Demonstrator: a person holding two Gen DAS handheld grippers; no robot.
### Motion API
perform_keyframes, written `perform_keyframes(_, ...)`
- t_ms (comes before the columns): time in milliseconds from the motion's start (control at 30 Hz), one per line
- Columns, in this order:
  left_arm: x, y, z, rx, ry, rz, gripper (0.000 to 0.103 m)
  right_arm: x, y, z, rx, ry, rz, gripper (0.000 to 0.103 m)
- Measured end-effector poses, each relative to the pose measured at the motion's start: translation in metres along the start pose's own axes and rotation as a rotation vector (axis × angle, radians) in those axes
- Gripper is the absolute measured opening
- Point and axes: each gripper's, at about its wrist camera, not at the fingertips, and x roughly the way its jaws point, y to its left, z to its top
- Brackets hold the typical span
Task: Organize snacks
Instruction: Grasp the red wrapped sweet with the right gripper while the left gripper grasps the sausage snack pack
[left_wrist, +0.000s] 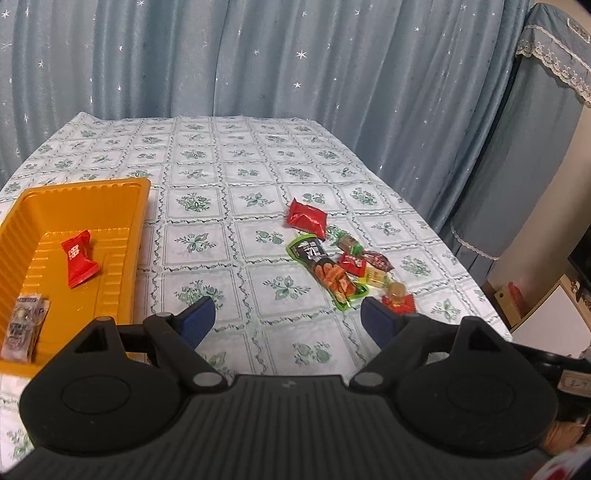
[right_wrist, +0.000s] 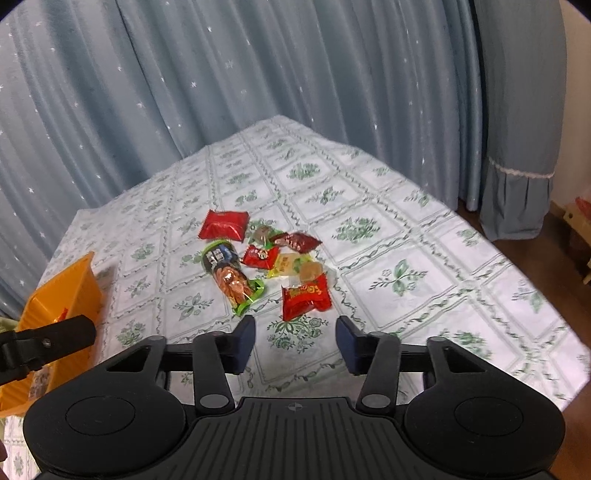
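A pile of wrapped snacks lies on the tablecloth: a red packet (left_wrist: 307, 218) (right_wrist: 224, 224), a long green and black packet (left_wrist: 327, 272) (right_wrist: 231, 271), small red candies (left_wrist: 352, 263) (right_wrist: 260, 256) and a nearer red packet (right_wrist: 306, 297). An orange tray (left_wrist: 122, 218) (right_wrist: 62, 291) at the left holds a red candy (left_wrist: 79, 258) and a pale packet (left_wrist: 24, 325). My left gripper (left_wrist: 284, 317) is open and empty above the cloth between tray and pile. My right gripper (right_wrist: 295, 341) is open and empty just short of the nearer red packet.
The table (left_wrist: 236, 177) has a white cloth with green flower squares and stands against blue starred curtains (left_wrist: 258, 59). A draped cabinet (left_wrist: 546, 110) and a low white unit (left_wrist: 546, 317) stand to the right. The left gripper's black body (right_wrist: 48, 341) shows beside the tray.
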Motion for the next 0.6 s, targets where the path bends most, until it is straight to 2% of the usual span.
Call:
perform_keyframes(333, 0.033, 0.014, 0.007, -0.017, 0.016, -0.005, 0.084, 0.057, -0.002, 0.003, 0.027, 0.033, -0.011, 0.044)
perform_keyframes(600, 0.048, 0.020, 0.005, -0.032, 0.034, -0.015, 0.084, 0.078, 0.002, 0.012, 0.006, -0.002, -0.056, 0.044)
